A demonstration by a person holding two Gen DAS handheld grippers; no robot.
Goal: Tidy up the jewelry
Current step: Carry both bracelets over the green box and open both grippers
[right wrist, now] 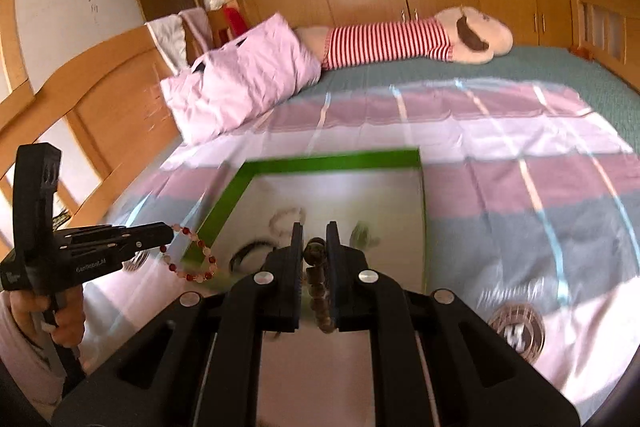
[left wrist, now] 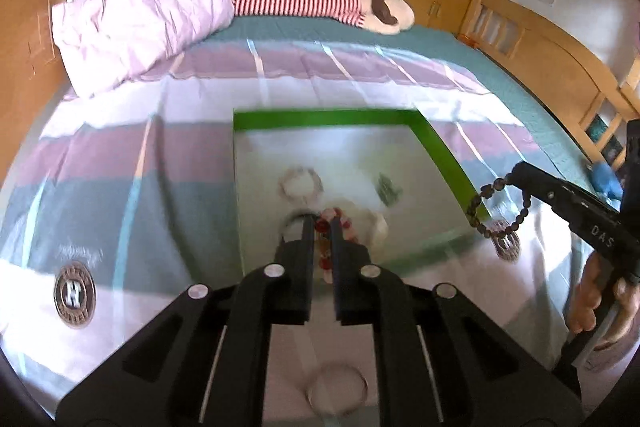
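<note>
Bracelets hang from both tools: the left gripper (right wrist: 170,229), at the left edge of the right wrist view, pinches a red-and-white bead bracelet (right wrist: 192,255); mid-frame the right gripper (right wrist: 314,247) clamps a dark bead bracelet (right wrist: 318,291) above the green-rimmed tray (right wrist: 332,159). Best keep both loops apart and steady.

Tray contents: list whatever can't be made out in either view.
- Pale bracelet, left view: motion blur, beads unreadable.
- Dark green item, left view: blurred, kind unclear.
- Dark ring, right view: blurred, partly behind the right tongs.
- Tray near edge, both views: hidden by tongs.
</note>
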